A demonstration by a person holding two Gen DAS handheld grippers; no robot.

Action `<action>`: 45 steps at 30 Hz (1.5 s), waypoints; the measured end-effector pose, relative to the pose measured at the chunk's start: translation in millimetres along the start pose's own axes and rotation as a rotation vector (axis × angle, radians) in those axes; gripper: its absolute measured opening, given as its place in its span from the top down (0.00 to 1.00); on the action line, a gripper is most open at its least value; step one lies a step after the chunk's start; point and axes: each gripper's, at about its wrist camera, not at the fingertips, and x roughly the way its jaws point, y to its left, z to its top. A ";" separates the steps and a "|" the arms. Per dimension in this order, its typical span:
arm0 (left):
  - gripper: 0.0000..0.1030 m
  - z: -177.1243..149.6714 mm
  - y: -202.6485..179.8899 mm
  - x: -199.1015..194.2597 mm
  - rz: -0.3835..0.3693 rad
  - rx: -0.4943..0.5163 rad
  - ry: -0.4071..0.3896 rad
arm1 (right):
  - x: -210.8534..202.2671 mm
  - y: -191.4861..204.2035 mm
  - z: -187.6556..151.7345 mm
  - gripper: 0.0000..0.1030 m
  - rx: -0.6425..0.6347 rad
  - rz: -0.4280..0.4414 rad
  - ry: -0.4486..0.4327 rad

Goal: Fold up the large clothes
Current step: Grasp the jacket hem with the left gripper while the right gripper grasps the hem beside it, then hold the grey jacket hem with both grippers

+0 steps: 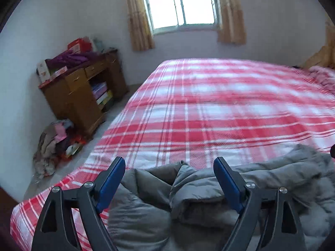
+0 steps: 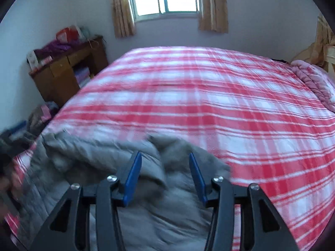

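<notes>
The grey padded jacket (image 1: 209, 198) lies bunched at the near edge of the bed (image 1: 209, 104), its puffy layers doubled over in a rough heap. I judge a fold just laid, but the bundle looks loose and uneven, so tidying and further folds remain. My left tool (image 1: 169, 167) stands wide, gripping nothing; my right tool (image 2: 165, 163) is partly open, empty above the fabric.
</notes>
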 end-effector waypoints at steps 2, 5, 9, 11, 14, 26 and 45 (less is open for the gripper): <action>0.16 -11.0 -2.8 16.0 0.042 0.011 0.028 | 19.8 17.4 0.3 0.51 0.020 0.042 0.004; 0.16 -30.6 3.2 37.4 0.036 -0.009 0.097 | 52.9 35.2 -13.5 0.51 0.009 0.038 0.045; 0.12 -43.4 5.8 50.1 0.018 -0.029 0.127 | 82.6 33.1 -38.8 0.51 0.011 0.028 0.109; 0.10 -44.9 1.0 55.9 0.032 -0.016 0.137 | 88.0 28.0 -44.4 0.52 0.031 0.039 0.119; 0.08 -46.4 -5.1 61.6 0.062 0.012 0.157 | 92.7 29.6 -47.3 0.52 0.018 0.034 0.133; 0.03 -49.5 -0.3 69.4 0.052 -0.008 0.192 | 100.5 38.9 -52.5 0.52 -0.031 -0.025 0.141; 0.02 -50.5 2.8 74.7 0.015 -0.040 0.207 | 104.3 47.5 -53.2 0.52 -0.071 -0.081 0.140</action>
